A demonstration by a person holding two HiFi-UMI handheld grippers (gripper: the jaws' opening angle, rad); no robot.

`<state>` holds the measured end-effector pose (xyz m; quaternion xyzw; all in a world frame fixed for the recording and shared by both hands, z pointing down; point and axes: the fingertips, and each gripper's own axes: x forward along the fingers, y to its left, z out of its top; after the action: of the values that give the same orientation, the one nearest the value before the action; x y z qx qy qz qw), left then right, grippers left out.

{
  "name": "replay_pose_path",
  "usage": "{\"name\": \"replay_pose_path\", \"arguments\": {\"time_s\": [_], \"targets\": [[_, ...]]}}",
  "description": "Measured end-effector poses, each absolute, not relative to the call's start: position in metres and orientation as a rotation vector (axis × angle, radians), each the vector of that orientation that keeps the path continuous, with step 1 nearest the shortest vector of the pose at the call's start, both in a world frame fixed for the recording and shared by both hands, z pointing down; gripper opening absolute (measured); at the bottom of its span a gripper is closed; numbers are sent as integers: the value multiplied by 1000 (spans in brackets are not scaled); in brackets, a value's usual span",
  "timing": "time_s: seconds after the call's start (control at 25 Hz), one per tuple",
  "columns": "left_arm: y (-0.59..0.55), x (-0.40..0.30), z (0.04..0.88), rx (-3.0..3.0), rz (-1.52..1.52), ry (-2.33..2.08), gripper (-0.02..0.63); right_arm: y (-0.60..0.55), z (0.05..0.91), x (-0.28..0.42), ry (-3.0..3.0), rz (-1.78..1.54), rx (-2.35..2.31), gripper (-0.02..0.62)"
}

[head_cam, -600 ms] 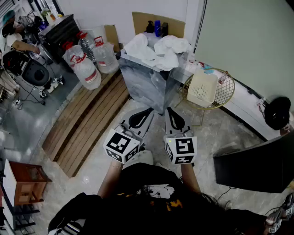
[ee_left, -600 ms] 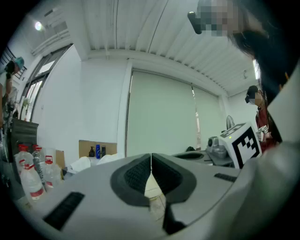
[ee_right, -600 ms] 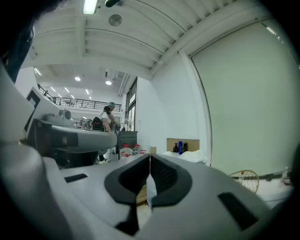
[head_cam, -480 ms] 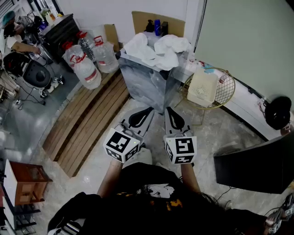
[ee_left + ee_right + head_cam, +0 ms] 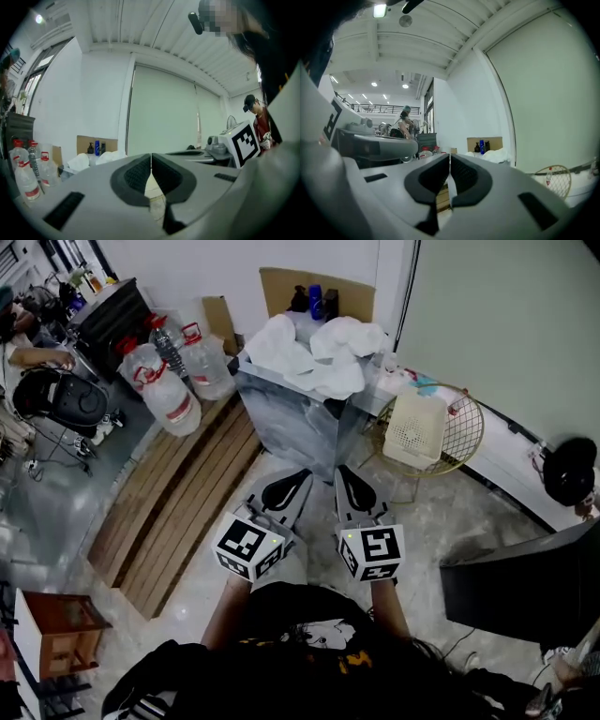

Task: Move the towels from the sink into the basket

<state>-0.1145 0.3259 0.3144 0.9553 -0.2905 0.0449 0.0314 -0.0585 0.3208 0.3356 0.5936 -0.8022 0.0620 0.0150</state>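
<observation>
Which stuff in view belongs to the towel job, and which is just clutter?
Job: towels, sink, basket, left gripper, right gripper.
Clutter: water jugs, cardboard, bottles, wooden decking.

Workshop/lab: water jugs (image 5: 173, 399), cluttered bench (image 5: 108, 310) (loose cables (image 5: 30, 465) too).

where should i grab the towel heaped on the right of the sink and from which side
Probably its top crest: the right-hand towel is bunched into a mound above the sink rim, folds standing proud. Come down from above; the metal walls block a side approach.
</observation>
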Motion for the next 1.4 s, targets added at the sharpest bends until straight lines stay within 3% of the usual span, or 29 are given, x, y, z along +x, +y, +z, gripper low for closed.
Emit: {"name": "replay_pose_path", "arguments": {"time_s": [0.8, 1.4], "targets": [[97, -161, 317, 3012, 93, -565, 10, 103, 346, -97, -2264, 231, 2077, 11], [35, -167, 335, 2953, 56, -481, 10, 42, 349, -93, -2206, 230, 2120, 11]]}}
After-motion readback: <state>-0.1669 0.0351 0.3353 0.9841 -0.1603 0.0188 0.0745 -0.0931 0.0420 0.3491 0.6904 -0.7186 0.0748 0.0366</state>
